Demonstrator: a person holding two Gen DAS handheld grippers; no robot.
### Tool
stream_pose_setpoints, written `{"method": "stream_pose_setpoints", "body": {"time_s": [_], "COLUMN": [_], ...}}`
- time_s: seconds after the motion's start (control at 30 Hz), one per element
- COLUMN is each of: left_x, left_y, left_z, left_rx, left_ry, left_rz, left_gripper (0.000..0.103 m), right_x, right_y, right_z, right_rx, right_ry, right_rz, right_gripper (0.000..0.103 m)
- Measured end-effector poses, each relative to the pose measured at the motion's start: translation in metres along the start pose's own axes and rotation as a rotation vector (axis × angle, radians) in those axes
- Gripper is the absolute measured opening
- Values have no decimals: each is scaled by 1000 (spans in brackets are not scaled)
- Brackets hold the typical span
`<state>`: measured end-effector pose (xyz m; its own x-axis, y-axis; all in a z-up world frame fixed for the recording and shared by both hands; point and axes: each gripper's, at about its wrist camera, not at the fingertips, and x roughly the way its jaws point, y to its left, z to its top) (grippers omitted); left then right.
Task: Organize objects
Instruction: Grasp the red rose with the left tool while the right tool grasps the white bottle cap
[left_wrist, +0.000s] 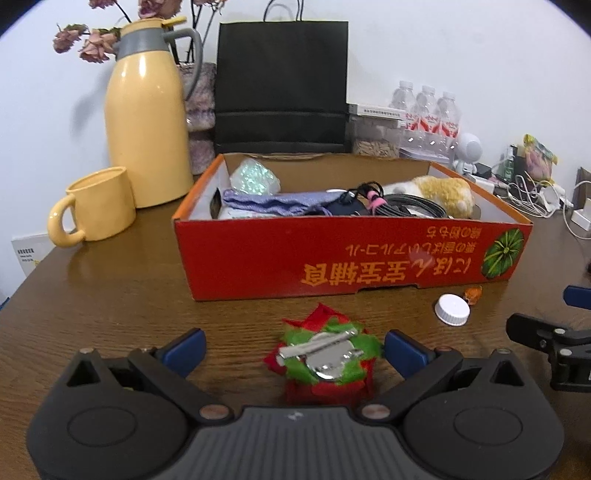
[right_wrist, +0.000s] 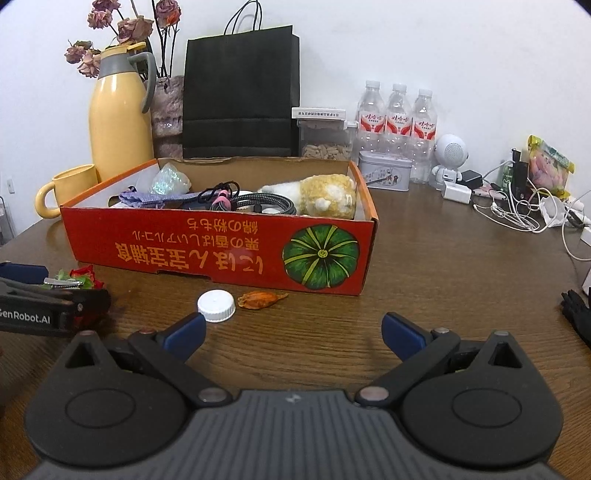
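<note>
A red cardboard box (left_wrist: 332, 258) stands on the wooden table and holds a plush toy (left_wrist: 439, 194), cables, a purple pouch and an iridescent packet. A red and green felt hair clip (left_wrist: 325, 358) lies face down in front of the box, between the open fingers of my left gripper (left_wrist: 295, 350). A white bottle cap (left_wrist: 452, 309) and a small orange object (left_wrist: 473, 294) lie to its right. In the right wrist view, my right gripper (right_wrist: 293, 334) is open and empty, with the cap (right_wrist: 216, 305) and orange object (right_wrist: 260, 299) just beyond its left finger, near the box (right_wrist: 207, 254).
A yellow thermos (left_wrist: 147, 122) and yellow mug (left_wrist: 96, 206) stand left of the box. A black paper bag (left_wrist: 280, 88) stands behind it. Water bottles (right_wrist: 399, 122), a tin (right_wrist: 386, 171), a small white robot figure (right_wrist: 450, 155) and tangled chargers (right_wrist: 517, 206) fill the back right.
</note>
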<state>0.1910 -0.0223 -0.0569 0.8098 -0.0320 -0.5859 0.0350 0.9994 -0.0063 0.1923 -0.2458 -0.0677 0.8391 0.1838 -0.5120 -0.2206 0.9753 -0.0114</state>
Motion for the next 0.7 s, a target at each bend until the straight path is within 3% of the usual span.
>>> {"method": "stream_pose_setpoints", "body": {"time_s": [0.07,0.17,0.2,0.47,0.7], "left_x": [1,2,2,-8,-13], "left_y": [1,3,4,19,25], "left_z": [0,0,0,3,5], "left_rx": [-4,-19,-26,-115,-134], "left_ry": [4,10,10,-51,-76], "left_rz": [-20,-51,-56,-27,-18], "left_gripper": [91,58,43,41,41], "right_x": [1,2,3,9,22], "right_y": [0,0,0,1,8], "right_z": [0,0,0,0,0], "right_rx": [1,3,4,-2,-12], "right_ry": [7,19,22,57,150], "right_rz": [1,2,2,-3,46], "right_gripper": [103,103,103,103,103]}}
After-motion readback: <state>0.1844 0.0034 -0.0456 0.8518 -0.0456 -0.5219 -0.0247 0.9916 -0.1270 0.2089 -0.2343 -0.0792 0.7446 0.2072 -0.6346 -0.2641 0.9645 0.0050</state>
